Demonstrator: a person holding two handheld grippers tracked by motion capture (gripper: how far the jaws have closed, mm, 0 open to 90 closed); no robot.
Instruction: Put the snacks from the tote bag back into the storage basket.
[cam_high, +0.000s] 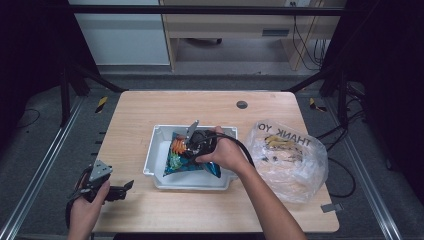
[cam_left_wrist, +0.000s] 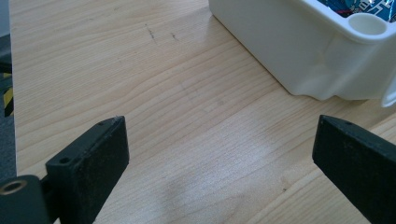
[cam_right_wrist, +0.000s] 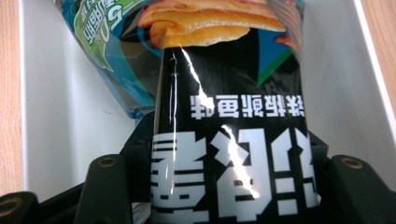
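Note:
A white plastic bin (cam_high: 150, 161) sits mid-table with snack packets (cam_high: 176, 161) lying in it. My right gripper (cam_high: 192, 141) reaches down into the bin. In the right gripper view its jaws (cam_right_wrist: 233, 191) flank a black snack bag (cam_right_wrist: 233, 140) printed with white characters and orange chips, and the pads press its sides. A blue-green packet (cam_right_wrist: 107, 56) lies beside it against the bin wall (cam_right_wrist: 56, 116). My left gripper (cam_high: 126, 187) rests low over the table's front left, open (cam_left_wrist: 219, 154), with bare wood between the jaws and the bin's corner (cam_left_wrist: 289, 51) just ahead.
A clear plastic shopping bag (cam_high: 287, 160) with small items inside lies right of the bin. A dark round grommet (cam_high: 242, 104) sits near the table's far edge. Bare wood runs along the left and front of the table.

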